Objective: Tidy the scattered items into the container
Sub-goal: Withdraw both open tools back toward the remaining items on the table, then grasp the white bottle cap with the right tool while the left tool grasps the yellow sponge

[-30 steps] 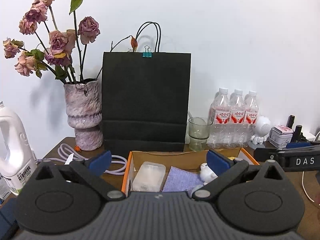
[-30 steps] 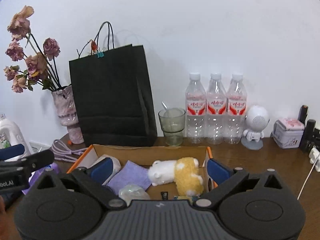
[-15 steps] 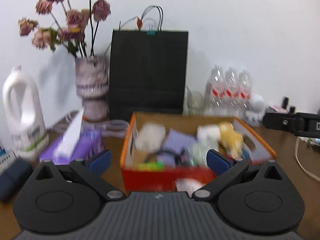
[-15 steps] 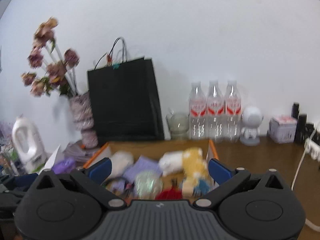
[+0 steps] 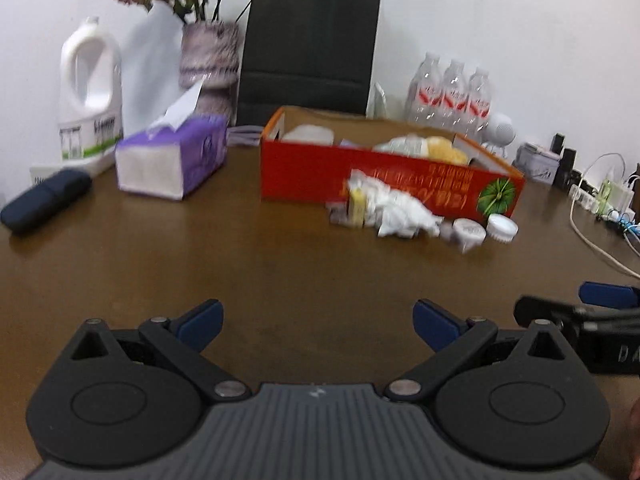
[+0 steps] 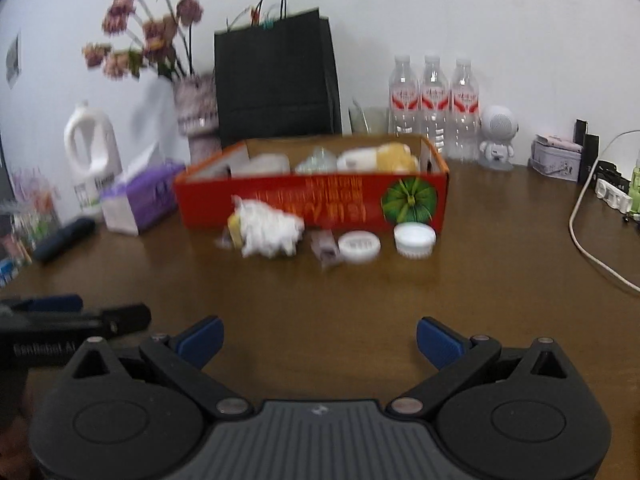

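The brown worktop is filling the middle and lower frame of both wrist views. The red cardboard container is standing at centre frame on it, already carrying a yellow-and-white plush toy and other pale items too blurred to name.

The scattered items are lying in a row just in front of the container's near wall, some touching it. From left of frame to right in the right wrist view:

1. a crumpled white wrapper with a small yellow piece against it;
2. a small purple-grey packet;
3. two white round lids.

The left gripper and the right gripper are both hanging low over bare worktop, well apart from the items. On each, the blue pads are standing wide apart and holding nothing.

Judgement: the step in hand is the approach before a pick; part of the tidying is done and this row is outstanding. The next move calls for advancing one gripper toward centre frame, straddling a single item, and closing. The flat lids are likely to need an edge-on grasp.
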Demonstrator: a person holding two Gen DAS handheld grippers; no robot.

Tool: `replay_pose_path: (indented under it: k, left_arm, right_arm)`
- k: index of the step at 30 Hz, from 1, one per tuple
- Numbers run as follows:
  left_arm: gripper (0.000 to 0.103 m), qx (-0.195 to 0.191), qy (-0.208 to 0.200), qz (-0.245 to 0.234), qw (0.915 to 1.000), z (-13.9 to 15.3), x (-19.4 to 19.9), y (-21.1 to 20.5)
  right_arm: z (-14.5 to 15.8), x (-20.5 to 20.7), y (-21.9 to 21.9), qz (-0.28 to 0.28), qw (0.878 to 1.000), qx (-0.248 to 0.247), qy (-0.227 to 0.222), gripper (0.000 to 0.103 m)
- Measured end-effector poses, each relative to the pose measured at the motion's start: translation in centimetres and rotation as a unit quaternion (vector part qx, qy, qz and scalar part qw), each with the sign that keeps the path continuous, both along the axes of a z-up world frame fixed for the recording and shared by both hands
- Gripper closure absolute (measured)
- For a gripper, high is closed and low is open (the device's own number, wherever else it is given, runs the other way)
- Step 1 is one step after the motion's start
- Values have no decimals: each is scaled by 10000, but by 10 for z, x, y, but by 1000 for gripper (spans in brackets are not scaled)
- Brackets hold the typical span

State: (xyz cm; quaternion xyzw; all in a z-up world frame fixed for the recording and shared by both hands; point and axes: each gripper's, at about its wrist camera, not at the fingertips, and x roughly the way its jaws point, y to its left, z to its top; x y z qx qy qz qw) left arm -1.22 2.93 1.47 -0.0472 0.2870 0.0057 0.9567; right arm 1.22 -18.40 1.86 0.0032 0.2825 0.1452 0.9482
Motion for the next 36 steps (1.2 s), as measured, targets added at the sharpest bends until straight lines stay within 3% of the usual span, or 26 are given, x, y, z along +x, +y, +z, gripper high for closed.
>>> replay_pose_path:
  k: [13, 19, 24, 27, 29, 31, 36]
  left_arm:
    - [0, 119, -108, -195, 9997, 11, 31, -6]
    - [0, 420, -208, -454, 9979, 25, 82, -12]
    - [2, 140, -48, -520, 9985, 30, 124, -5]
    - [7, -8, -55, -630, 9980, 29, 136, 2]
    - [27, -5, -20, -595, 9982, 25, 143, 6]
    - [40, -2, 160, -586, 9982, 17, 151, 8]
    - [46, -157, 273, -744, 9967, 4, 157, 9]
  right_arm:
    - [1, 31, -8, -353, 9992, -95, 152, 0]
    - [1, 73, -12, -736, 9962, -347, 299, 0]
    - [0, 107, -18, -854, 9954, -339, 282, 0]
    - [-3, 124, -23, -913, 9949, -317, 290, 1]
    - [-5, 133, -26, -903, 9950, -273, 316, 4]
    - [-7, 141, -28, -875, 9951, -253, 374, 13]
    - [-9, 154, -26, -727, 9964, -212, 390, 31]
